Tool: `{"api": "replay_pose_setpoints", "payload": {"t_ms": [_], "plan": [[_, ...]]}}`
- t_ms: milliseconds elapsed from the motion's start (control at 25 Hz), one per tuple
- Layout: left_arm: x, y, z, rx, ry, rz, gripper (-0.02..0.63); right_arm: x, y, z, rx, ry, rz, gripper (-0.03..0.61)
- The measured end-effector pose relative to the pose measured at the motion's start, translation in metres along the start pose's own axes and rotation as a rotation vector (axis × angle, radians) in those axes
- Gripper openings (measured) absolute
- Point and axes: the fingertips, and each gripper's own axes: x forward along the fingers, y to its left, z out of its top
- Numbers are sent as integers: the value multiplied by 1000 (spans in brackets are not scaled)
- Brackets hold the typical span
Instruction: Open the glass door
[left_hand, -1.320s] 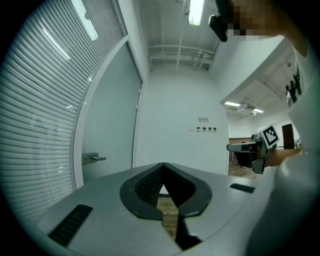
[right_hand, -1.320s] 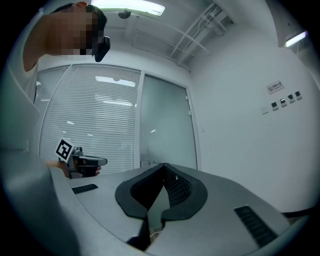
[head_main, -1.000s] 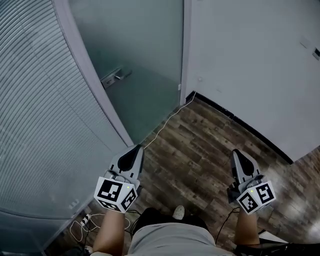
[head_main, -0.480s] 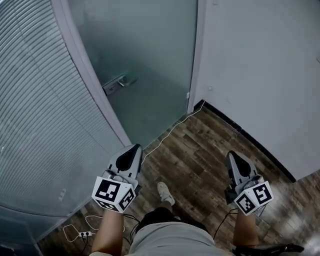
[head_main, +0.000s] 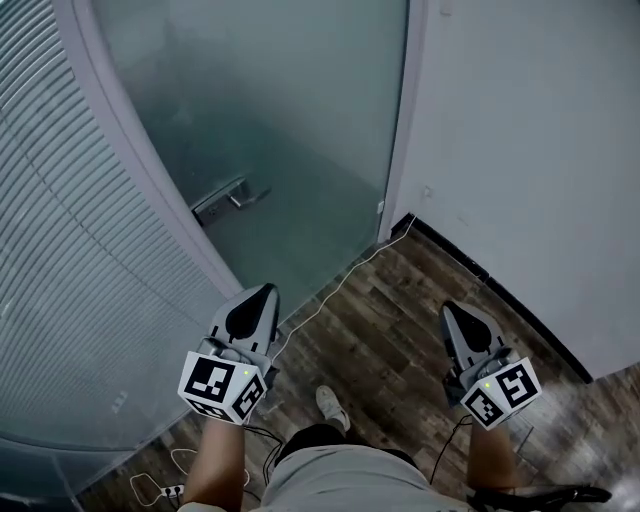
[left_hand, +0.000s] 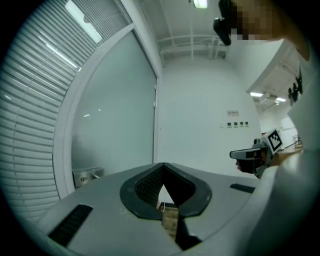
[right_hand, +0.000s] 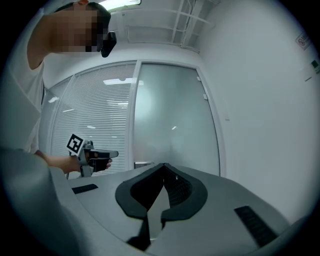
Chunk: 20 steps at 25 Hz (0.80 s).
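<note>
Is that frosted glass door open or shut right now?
Shut. The glass door sits flush in its frame, no gap showing along the edge by the white wall, and nothing touches its handle.

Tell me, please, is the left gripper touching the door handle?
Apart. The head view shows the left gripper well short of the door handle, with a clear gap between them.

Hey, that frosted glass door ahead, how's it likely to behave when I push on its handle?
The glass door is a tall frosted pane, so probably heavy and stiff. Its metal lever handle looks smooth, perhaps slippery. The white cable near its foot might snag.
</note>
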Motion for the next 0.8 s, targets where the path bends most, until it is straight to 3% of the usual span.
{"api": "replay_pose_setpoints", "payload": {"t_ms": [360, 800], "plan": [[56, 108, -2, -6, 5, 97, 0, 144, -22, -6, -8, 27, 88, 0], [44, 171, -6, -22, 6, 230, 0, 269, 13, -4, -37, 62, 322, 2]]}}
